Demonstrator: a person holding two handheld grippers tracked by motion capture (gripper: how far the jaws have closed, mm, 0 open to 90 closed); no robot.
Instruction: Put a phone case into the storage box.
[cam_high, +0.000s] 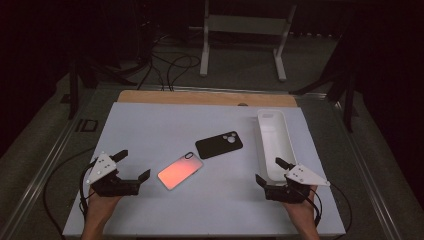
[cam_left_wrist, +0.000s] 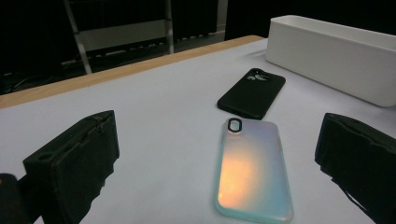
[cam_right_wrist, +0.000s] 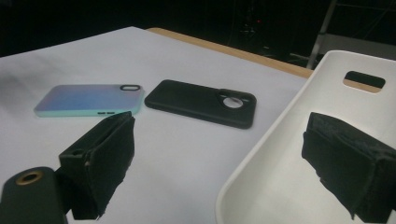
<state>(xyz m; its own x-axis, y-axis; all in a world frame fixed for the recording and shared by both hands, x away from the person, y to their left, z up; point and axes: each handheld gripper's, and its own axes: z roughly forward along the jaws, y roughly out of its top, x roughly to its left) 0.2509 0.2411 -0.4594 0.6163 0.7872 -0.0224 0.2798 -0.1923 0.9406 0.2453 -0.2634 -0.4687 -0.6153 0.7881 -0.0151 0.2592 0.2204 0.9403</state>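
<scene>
1. 2 grippers rest near the table's front edge, each held in a person's hand. The left gripper (cam_high: 131, 166) has its jaws spread wide with nothing between them, and the right gripper (cam_high: 269, 171) likewise stands released and empty, its jaws set either side of the near end of the white tray (cam_high: 264, 145).

2. 1 iridescent phone case (cam_high: 180, 170) lies flat, back up, to the left of the white tray and just ahead of the left gripper; the left gripper view shows it (cam_left_wrist: 252, 170) between the spread jaws' line of sight, not touched.

3. Risk, judged: this case is thin and lies flush on the white table (cam_high: 150, 125), so a jaw coming down steeply would likely push it along the surface instead of getting under an edge. Its glossy back may also slip from the pads.

4. 1 black phone case (cam_high: 219, 144) lies just beyond the iridescent one, closer to the white tray, apart from both. A sliding iridescent case could knock it.

5. Risk, judged: the right gripper, so close to the tray rim (cam_right_wrist: 261, 154), could nudge or tip the tray if it swings leftward.

6. Nothing lies between either case and the tray. Beyond the table's wooden far edge (cam_high: 200, 97) stand a white frame (cam_high: 245, 25) and loose cables (cam_high: 170, 67), well clear of the work.
</scene>
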